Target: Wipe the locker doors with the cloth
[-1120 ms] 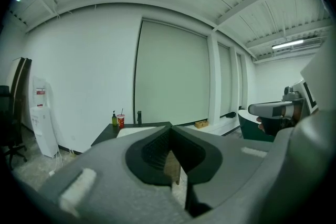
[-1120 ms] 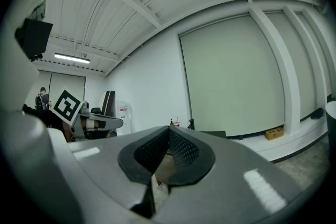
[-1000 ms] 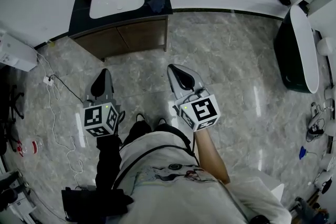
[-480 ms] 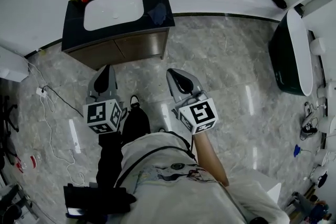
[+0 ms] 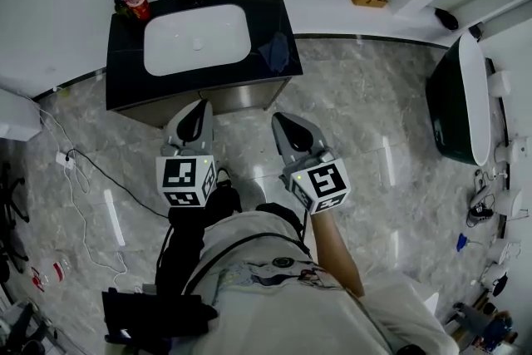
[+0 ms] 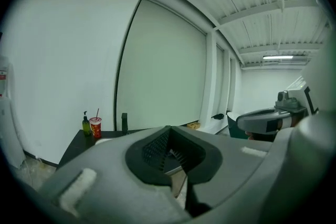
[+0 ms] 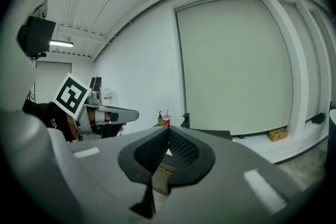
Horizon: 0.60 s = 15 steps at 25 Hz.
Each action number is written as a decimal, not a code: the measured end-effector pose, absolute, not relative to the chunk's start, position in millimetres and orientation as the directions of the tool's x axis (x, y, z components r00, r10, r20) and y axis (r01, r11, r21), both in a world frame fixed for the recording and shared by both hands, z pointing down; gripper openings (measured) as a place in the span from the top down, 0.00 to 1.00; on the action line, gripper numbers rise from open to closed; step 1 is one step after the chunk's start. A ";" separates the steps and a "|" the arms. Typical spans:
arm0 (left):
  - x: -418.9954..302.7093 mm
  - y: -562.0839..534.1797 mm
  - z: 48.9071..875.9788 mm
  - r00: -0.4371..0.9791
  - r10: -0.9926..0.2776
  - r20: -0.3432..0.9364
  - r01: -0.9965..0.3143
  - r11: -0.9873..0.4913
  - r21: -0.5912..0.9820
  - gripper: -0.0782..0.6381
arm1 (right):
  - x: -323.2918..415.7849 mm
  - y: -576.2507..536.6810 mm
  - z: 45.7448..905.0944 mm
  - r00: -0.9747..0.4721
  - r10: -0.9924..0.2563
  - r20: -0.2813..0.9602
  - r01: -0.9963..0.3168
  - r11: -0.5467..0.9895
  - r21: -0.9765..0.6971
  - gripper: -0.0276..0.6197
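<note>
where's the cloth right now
In the head view the dark blue cloth lies on the black vanity top, at its right end, just right of the white basin.

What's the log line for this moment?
left gripper: shut, empty | right gripper: shut, empty | cloth: on vanity counter beside sink, untouched | wiping: not started

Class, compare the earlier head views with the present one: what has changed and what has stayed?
The person walked forward: the vanity is nearer, and the left gripper and right gripper are now at its front. Both stay shut, empty; the cloth still lies beside the sink.
</note>
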<state>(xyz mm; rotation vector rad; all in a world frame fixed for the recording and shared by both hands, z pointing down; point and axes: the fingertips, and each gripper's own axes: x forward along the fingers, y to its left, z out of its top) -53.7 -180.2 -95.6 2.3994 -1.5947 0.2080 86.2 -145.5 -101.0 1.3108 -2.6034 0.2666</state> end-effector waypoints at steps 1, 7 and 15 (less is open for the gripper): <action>-54.0 -187.7 -92.3 0.399 -0.879 0.261 -0.917 -0.376 0.136 0.89 | 83.0 -150.8 -97.3 -0.579 -0.765 0.282 -0.807 0.587 -0.064 0.95; -30.4 -219.8 -65.9 0.465 -0.831 0.305 -0.885 -0.429 0.181 0.89 | 90.2 -176.0 -75.8 -0.556 -0.759 0.337 -0.821 0.565 -0.082 0.95; -5.2 -279.7 -45.6 0.397 -0.850 0.346 -0.918 -0.365 0.155 0.89 | 122.7 -249.0 -38.1 -0.576 -0.736 0.355 -0.806 0.584 -0.099 0.95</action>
